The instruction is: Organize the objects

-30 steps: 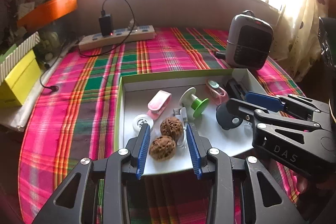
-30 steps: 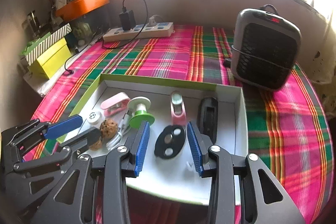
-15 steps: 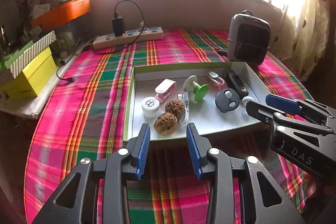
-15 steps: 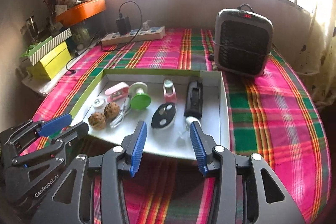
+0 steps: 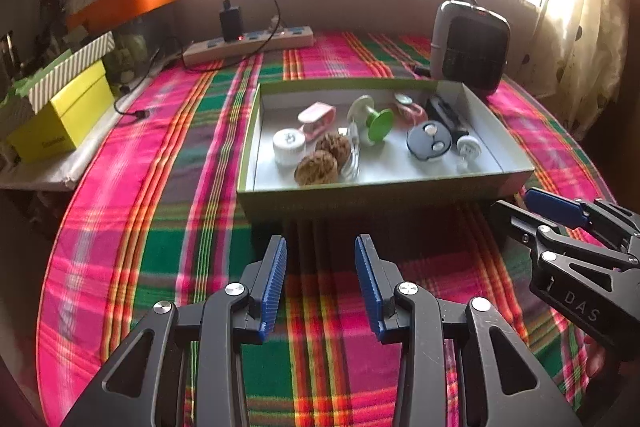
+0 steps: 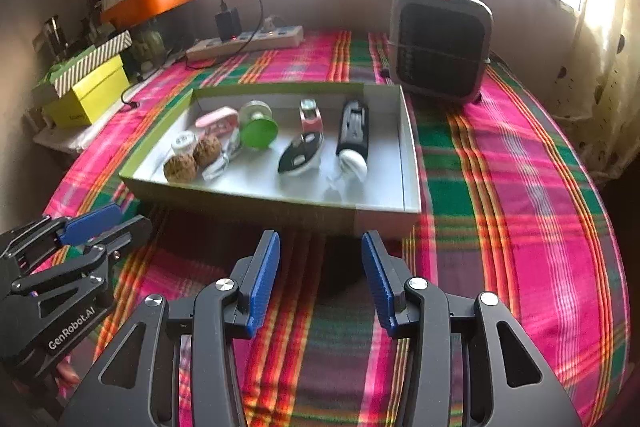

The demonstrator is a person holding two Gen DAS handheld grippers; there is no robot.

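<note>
Both pairs of jaws are standing apart with nothing between them; the left gripper (image 5: 320, 281) and the right gripper (image 6: 320, 279) are hovering side by side over the plaid tablecloth (image 5: 168, 247), on the near side of the tray and clear of it; the right one is showing at the right edge of the left camera's picture, the left one at the left edge of the right camera's.

Just beyond them the shallow green-edged tray (image 5: 372, 197) is sitting on the cloth with all the small things lying inside it; two walnuts (image 5: 316, 167) are resting nearest the front, touching each other, with a white round cap (image 5: 289, 146) just beside them on the left; further in, a pink clip (image 5: 316, 118), a green and white spool (image 5: 374, 123) and a dark oval piece (image 5: 429, 145) are lying in a loose row; a black roller with a white end (image 6: 352, 137) is lying along the tray's right side.

Behind the tray a small grey heater (image 6: 440, 43) is standing upright; a power strip (image 5: 248, 45) with a black plug is lying by the wall; a yellow box (image 5: 60, 115) is sitting far left.
</note>
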